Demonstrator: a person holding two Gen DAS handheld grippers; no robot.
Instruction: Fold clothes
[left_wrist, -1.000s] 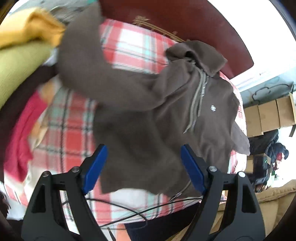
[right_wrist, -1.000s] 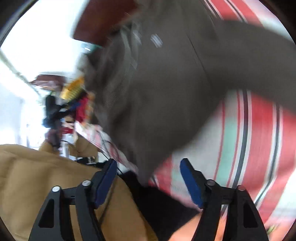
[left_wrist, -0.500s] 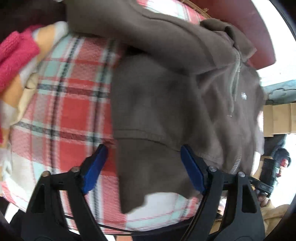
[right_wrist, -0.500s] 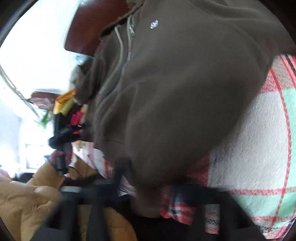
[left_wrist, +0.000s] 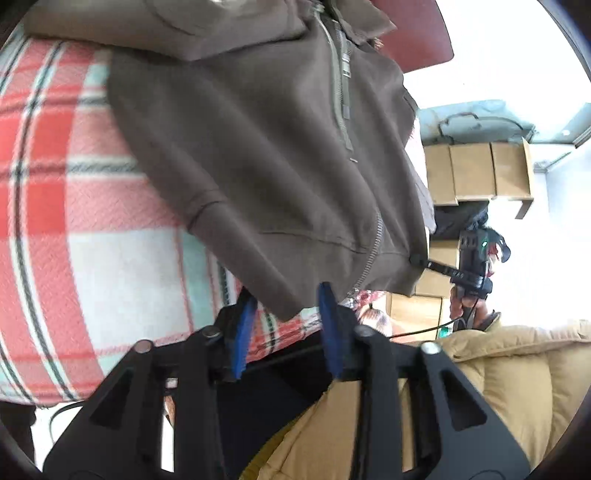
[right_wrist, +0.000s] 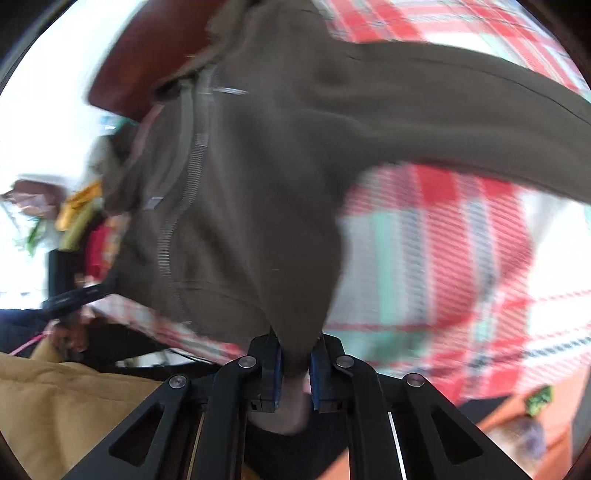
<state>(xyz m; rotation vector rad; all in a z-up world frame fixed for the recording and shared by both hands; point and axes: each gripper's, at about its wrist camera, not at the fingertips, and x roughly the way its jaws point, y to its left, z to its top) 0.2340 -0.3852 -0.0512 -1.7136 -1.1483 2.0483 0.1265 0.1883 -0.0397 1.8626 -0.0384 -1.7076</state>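
So I've got the brown zip hoodie (left_wrist: 266, 155) lying front-up on the plaid blanket (left_wrist: 74, 206), bottom hem toward me, one sleeve flung out to the side in the right wrist view. My right claw (right_wrist: 293, 363) has just been closing and it's now pinched tight on a bunch of the hem fabric, pads pressing on cloth from both sides. The left claw (left_wrist: 284, 325) is roughly half open; its jaws have just been opening a bit again and the other hem corner sits between the blue pads, but I don't see them squeezing it yet.

How I'd do this bit: get the left claw to bite the corner properly, deep enough to catch both layers by the zipper end, before lifting anything. Then raise both corners together and keep the hem taut so the body folds flat toward the hood. The right view is pretty smeared, so I can't swear how much fabric that side has; I'd check before pulling. Watch that loose sleeve, it'll drag.
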